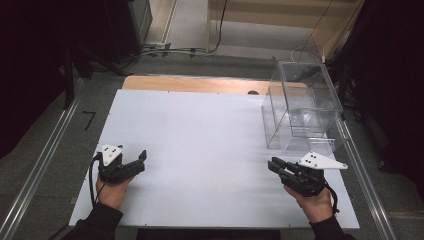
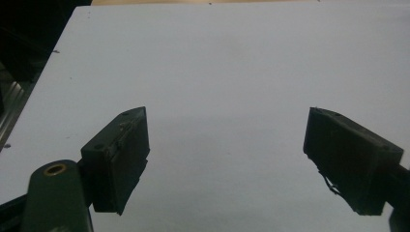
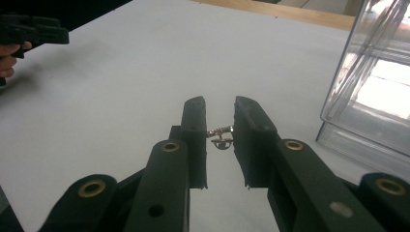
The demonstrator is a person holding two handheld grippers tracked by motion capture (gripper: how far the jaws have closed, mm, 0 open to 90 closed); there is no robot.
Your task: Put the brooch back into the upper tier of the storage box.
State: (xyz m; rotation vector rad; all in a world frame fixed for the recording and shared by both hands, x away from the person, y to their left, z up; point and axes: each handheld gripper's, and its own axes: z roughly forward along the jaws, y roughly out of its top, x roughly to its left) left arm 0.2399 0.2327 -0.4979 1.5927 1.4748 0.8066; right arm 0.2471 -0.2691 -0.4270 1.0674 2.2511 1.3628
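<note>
Nearest, two hands at the near edge of the white tabletop, each with tongs. Left tongs released, jaws spread wide over bare tabletop, grasping nothing. Right tongs nearly clenched, pinching a tiny metal piece between the jaws, held just above the tabletop. Farther right, near the right tongs but apart, a clear box with inner compartments. Beyond, wood strip at the far edge, then floor and cables. Risk, as a judgement: slight hold on so small a piece; any easing or tilt likely to drop it, hard to find again on the sheet; could also knock the box wall.
</note>
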